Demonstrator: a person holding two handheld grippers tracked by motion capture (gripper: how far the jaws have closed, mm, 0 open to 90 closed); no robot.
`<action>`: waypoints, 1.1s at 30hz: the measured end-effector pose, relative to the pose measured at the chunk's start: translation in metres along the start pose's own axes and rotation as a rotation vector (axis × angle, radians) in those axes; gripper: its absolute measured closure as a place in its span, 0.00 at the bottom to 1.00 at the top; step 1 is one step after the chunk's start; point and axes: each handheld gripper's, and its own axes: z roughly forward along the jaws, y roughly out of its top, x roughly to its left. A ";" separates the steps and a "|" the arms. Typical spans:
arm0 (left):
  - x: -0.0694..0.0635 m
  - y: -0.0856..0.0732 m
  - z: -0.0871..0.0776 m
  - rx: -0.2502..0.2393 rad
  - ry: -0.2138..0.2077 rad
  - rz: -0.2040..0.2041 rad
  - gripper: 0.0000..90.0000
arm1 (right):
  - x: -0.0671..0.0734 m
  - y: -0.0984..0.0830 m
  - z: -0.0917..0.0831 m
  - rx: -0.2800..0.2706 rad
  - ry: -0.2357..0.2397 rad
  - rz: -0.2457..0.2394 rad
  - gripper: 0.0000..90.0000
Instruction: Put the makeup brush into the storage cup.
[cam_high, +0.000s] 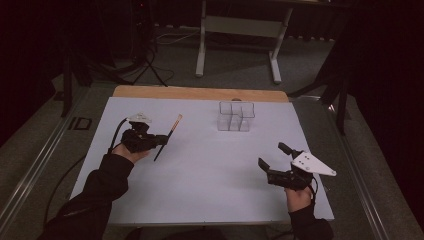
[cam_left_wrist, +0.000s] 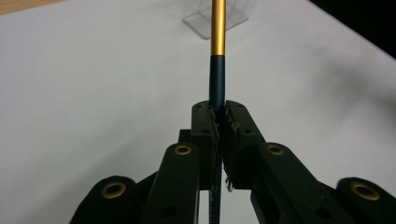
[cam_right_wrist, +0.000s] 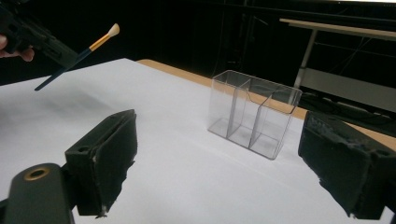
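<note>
1. Two jaws of the left gripper (cam_high: 161, 140) clamp tight on the thin dark-handled brush with gold ferrule (cam_high: 169, 136), held off the white table (cam_high: 200, 170) at left of centre.
2. Right gripper (cam_high: 272, 156) gapes wide, empty, at lower right.
3. Bare white surface spreads between them; the clear plastic three-compartment box (cam_high: 236, 116) stands upper centre.
4. Right gripper view reveals the brush's pale bristle tip (cam_right_wrist: 112, 30).

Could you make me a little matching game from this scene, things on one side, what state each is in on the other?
Things:
1. left gripper
2. right gripper
3. brush
4. clear organizer

States:
A. stands empty on the table
B. jaws wide apart, nothing between
C. clamped by its dark handle, off the table
D. jaws shut on something thin

Pairs: 1-D, 2-B, 3-C, 4-A
</note>
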 end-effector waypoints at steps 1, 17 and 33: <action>-0.001 0.000 0.001 0.003 -0.004 0.002 0.93 | 0.000 0.000 0.000 0.000 0.000 0.000 0.13; -0.012 -0.002 -0.002 -0.154 -0.072 0.005 0.93 | 0.004 0.007 0.003 -0.009 0.047 0.056 0.13; -0.021 -0.015 0.010 -0.267 -0.179 0.016 0.93 | -0.002 0.026 0.015 0.051 0.063 0.194 0.14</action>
